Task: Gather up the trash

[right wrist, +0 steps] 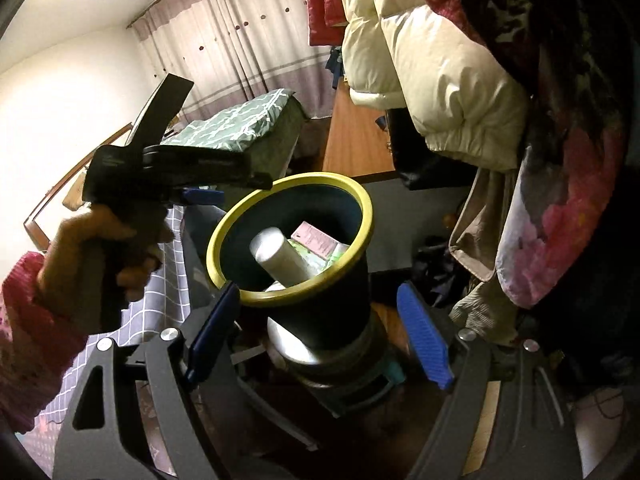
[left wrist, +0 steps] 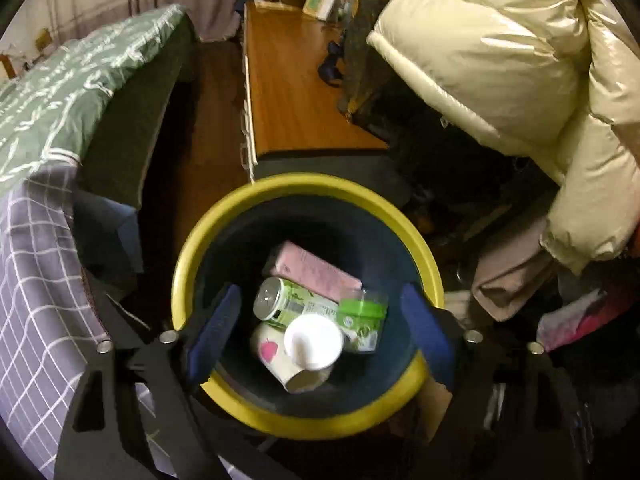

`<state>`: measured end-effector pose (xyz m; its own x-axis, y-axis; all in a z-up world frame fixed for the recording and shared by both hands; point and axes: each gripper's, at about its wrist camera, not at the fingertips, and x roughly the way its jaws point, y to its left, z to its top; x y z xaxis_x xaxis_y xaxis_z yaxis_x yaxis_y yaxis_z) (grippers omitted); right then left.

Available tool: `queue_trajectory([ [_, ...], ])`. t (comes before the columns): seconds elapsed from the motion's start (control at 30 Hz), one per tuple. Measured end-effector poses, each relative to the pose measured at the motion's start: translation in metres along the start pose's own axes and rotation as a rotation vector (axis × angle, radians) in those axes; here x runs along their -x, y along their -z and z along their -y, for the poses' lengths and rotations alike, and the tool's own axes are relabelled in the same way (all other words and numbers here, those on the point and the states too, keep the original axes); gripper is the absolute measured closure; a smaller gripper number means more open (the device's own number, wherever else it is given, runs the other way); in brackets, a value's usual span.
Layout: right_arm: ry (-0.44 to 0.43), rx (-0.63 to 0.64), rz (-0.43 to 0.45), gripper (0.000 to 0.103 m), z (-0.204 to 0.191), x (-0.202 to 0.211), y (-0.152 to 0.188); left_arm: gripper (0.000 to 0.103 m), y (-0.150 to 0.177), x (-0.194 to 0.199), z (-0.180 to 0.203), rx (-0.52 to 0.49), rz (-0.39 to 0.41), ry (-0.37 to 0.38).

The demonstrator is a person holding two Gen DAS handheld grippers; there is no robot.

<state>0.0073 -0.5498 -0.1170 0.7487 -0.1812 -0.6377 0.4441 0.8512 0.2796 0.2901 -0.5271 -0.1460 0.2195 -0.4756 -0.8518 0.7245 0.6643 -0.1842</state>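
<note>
Hovering over the bin [left wrist: 188, 280], the left gripper [left wrist: 320, 326] stood wide apart and empty, cup [left wrist: 298, 350] dropped inside. Right gripper [right wrist: 320, 334] was likewise apart, empty; next move calls for fetching more trash.

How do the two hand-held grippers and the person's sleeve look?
Each hand-held gripper has a dark grey frame with silver round bolts and two blue ribbed pads: left hand-held gripper, right hand-held gripper. The left one has a black pistol-style handle. The sleeve is pink knit.

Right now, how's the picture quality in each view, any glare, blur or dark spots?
Left wrist view: fisheye bending, cream jacket glaring, paper cup blurred in the bin. Right wrist view: ceiling corner blown out, bottom right dark, hand softly blurred.
</note>
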Motion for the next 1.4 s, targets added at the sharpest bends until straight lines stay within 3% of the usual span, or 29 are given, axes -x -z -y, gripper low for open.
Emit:
queue_trajectory([
  [0.13, -0.001, -0.001, -0.001, 0.026, -0.001, -0.001, -0.001, 0.019, 0.006, 0.03, -0.007, -0.002, 0.062, -0.006],
  [0.2, -0.004, 0.003, 0.0, 0.026, -0.004, -0.002, -0.001, 0.008, 0.015, 0.062, -0.017, 0.006, 0.14, -0.022],
  [0.27, -0.013, 0.016, -0.004, 0.026, -0.01, -0.002, -0.001, 0.005, 0.024, 0.091, -0.028, 0.016, 0.212, -0.042],
  [0.5, -0.081, 0.098, -0.008, 0.026, -0.05, 0.004, 0.002, 0.005, 0.111, 0.225, -0.068, 0.08, 0.482, -0.242],
  [0.6, -0.11, 0.147, 0.005, 0.026, -0.072, 0.012, 0.002, 0.005, 0.157, 0.27, -0.08, 0.112, 0.552, -0.342],
  [0.77, -0.15, 0.237, 0.031, 0.022, -0.109, 0.028, 0.006, 0.005, 0.235, 0.338, -0.103, 0.23, 0.629, -0.475],
  [1.0, -0.191, 0.326, 0.079, 0.015, -0.144, 0.057, 0.01, 0.005, 0.335, 0.406, -0.124, 0.386, 0.673, -0.636],
  [1.2, -0.197, 0.341, 0.106, 0.013, -0.15, 0.079, 0.011, 0.005, 0.399, 0.427, -0.131, 0.49, 0.669, -0.711],
  [1.4, -0.211, 0.361, 0.116, 0.012, -0.152, 0.092, 0.02, 0.005, 0.435, 0.433, -0.132, 0.542, 0.675, -0.748],
])
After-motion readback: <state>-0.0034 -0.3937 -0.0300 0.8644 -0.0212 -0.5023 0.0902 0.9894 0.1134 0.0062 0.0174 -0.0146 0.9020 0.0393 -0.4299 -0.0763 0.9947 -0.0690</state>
